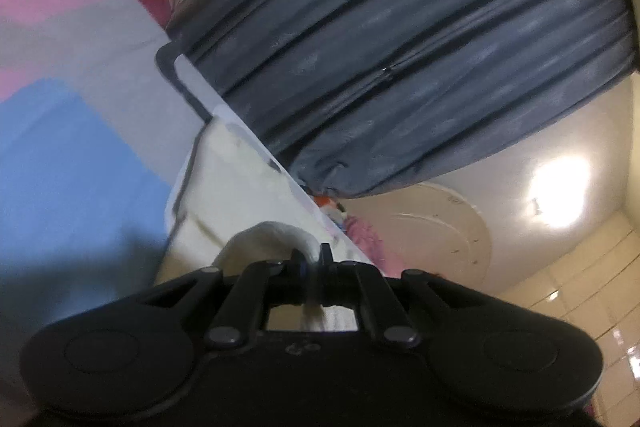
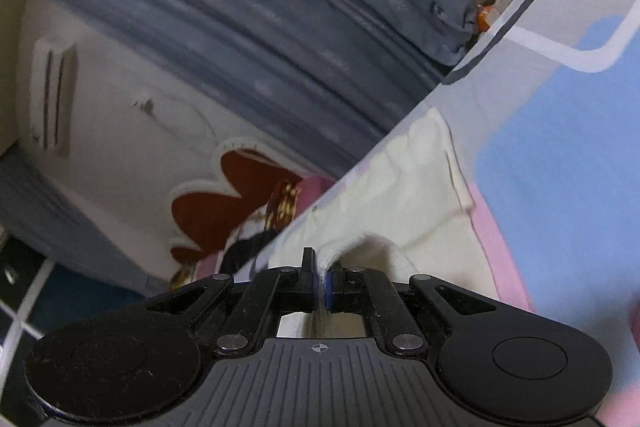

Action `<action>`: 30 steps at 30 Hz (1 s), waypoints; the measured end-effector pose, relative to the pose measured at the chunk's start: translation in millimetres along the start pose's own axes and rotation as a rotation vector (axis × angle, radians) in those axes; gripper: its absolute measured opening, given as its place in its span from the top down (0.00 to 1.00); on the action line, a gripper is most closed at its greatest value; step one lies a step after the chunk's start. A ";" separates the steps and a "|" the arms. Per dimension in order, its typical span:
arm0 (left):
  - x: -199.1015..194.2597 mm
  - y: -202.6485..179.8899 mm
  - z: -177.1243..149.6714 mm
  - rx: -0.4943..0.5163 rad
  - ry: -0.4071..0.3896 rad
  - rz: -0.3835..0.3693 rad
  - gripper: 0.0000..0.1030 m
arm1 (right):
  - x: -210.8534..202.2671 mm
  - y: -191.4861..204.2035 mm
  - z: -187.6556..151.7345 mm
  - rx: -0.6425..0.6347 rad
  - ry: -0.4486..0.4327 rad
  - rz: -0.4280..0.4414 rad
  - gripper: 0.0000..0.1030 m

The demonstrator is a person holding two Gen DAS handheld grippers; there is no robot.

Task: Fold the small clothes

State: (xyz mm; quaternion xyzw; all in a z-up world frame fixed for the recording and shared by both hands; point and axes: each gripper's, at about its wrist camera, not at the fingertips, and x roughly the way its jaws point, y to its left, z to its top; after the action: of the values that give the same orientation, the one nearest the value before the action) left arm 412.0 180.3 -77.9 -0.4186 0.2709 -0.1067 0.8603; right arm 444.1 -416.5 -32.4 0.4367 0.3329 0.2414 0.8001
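Left wrist view: the left tool [image 1: 313, 259] pinches a raised fold of the cream garment [image 1: 224, 187], which lies on the patterned bed sheet [image 1: 60, 131] — its length running away toward the grey curtain [image 1: 400, 47]. Right wrist view: the right tool [image 2: 321, 275] is likewise clamped on a lifted edge of the garment [image 2: 400, 187], spread along the bed's edge.

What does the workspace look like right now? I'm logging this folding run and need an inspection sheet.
Surface: bedsheet with pink, blue and grey blocks.
Job's things: cream garment lying on the sheet, its near edge lifted.
Clutter: grey pleated bedding; red-patterned fabric beside the bed.
Grippers: left tool and right tool both shut on garment edge.
Cables: nothing seen.
Surroundings: ceiling light, tiled wall.
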 end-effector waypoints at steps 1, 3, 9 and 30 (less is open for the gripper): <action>13.0 1.2 6.3 0.002 0.004 0.013 0.96 | 13.3 -6.8 10.9 0.017 0.005 0.001 0.97; 37.5 4.0 15.4 0.003 0.013 0.030 0.96 | 34.8 -18.8 26.9 0.034 0.013 0.000 0.97; 94.1 15.6 29.7 0.037 0.035 0.088 0.96 | 98.8 -72.8 64.0 0.087 0.052 -0.010 0.97; 148.1 -9.7 26.9 0.507 0.017 0.305 0.41 | 147.3 -51.6 55.2 -0.578 0.079 -0.215 0.62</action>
State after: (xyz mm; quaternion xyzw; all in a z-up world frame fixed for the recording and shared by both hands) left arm 550.3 131.2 -112.6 -0.1438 0.3024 -0.0438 0.9412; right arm 587.5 -372.4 -102.1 0.1436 0.3257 0.2571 0.8984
